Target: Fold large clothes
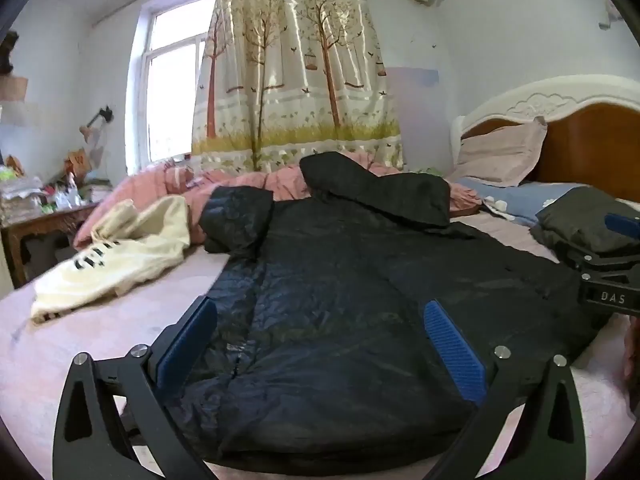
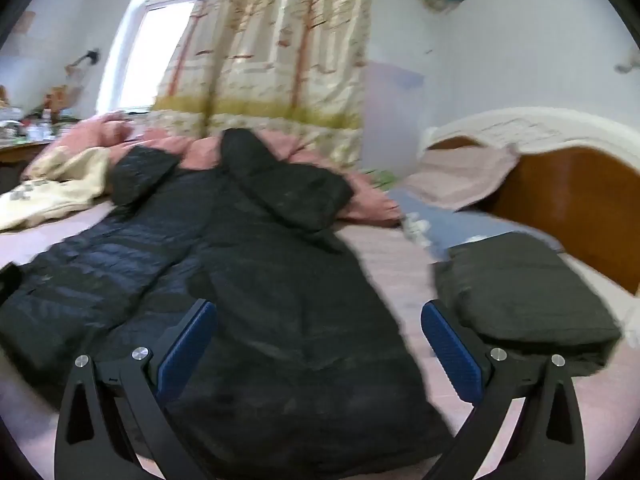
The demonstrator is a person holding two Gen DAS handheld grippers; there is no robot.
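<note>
A long black quilted coat (image 1: 340, 300) lies spread flat on the pink bed sheet (image 1: 80, 340), hood toward the far side. It also shows in the right wrist view (image 2: 260, 280). My left gripper (image 1: 320, 344) is open and empty, its blue pads over the coat's near hem. My right gripper (image 2: 320, 344) is open and empty, over the coat's right edge near the hem. The right gripper also shows at the right edge of the left wrist view (image 1: 612, 276). A dark folded garment (image 2: 520, 296) lies to the right of the coat.
A cream garment (image 1: 120, 260) lies at the left of the bed. A pink quilt (image 1: 240, 184) is bunched behind the coat. Pillows (image 1: 500, 156) lean on the wooden headboard (image 1: 592, 148) at the right. A cluttered table (image 1: 44, 216) stands at the left, under a window and curtain.
</note>
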